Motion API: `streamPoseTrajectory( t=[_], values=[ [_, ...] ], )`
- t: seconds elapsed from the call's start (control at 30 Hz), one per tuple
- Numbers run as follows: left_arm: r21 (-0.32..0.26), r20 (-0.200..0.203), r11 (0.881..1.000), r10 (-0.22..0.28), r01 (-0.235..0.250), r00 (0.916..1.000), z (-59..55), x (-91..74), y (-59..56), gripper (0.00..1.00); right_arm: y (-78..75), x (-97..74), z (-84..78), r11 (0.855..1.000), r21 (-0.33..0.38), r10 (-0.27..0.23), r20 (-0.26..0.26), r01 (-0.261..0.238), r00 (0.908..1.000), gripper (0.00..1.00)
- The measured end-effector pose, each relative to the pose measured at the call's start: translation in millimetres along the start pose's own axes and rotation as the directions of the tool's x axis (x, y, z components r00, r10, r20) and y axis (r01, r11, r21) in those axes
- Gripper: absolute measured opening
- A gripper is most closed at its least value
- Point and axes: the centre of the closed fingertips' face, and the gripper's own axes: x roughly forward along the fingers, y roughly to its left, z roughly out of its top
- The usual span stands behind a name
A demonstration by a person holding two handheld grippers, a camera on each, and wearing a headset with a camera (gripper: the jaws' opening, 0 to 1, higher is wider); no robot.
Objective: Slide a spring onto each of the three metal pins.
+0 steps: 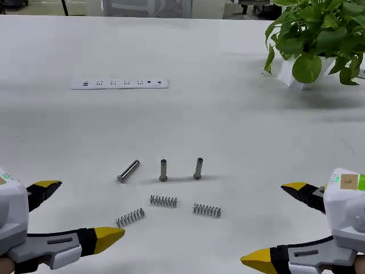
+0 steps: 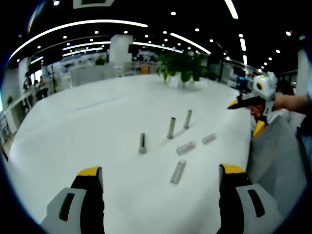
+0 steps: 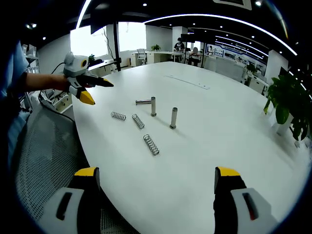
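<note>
Left gripper (image 1: pixel 91 208), right gripper (image 1: pixel 263 224): fingers spread wide, empty; power strip (image 1: pixel 120 83), potted plant (image 1: pixel 319 34) beyond pins (image 1: pixel 163 170), springs (image 1: pixel 163 200).

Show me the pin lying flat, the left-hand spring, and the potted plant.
lying pin (image 1: pixel 129 170): head view, middle of its shaft.
left spring (image 1: pixel 130 217): head view, its middle coils.
plant (image 1: pixel 316 31): head view, on its leaves.
</note>
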Motion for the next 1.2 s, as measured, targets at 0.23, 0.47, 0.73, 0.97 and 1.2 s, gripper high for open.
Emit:
streamPoseTrajectory(
  t=[0.23,0.47,0.73,0.97,1.2],
  values=[
    [0.021,-0.012,0.999,-0.024,0.024,0.9996,15.7,8.4,4.7,0.92,3.0,3.8,3.3,1.0,-0.002,0.013,0.006,-0.013,0.9999,0.99],
    [0.058,-0.053,0.998,-0.014,0.017,0.9985,24.2,22.0,16.5,0.88,4.7,7.0,6.1,1.0,0.001,0.02,0.012,-0.02,0.9997,0.99],
    [0.026,-0.105,1.0,0.001,0.002,0.9945,26.1,38.2,29.7,0.79,3.8,8.3,10.6,1.0,0.003,0.015,0.027,-0.015,0.9995,0.99],
    [0.021,-0.132,1.0,-0.001,0.004,0.9912,31.3,48.9,36.3,0.72,5.3,8.6,8.3,1.0,0.007,0.019,0.023,-0.019,0.9996,0.99],
    [0.004,-0.151,1.0,-0.004,0.005,0.9885,34.4,59.4,41.9,0.61,4.9,8.5,8.0,1.0,0.011,0.015,0.021,-0.015,0.9997,0.99]
  ],
)
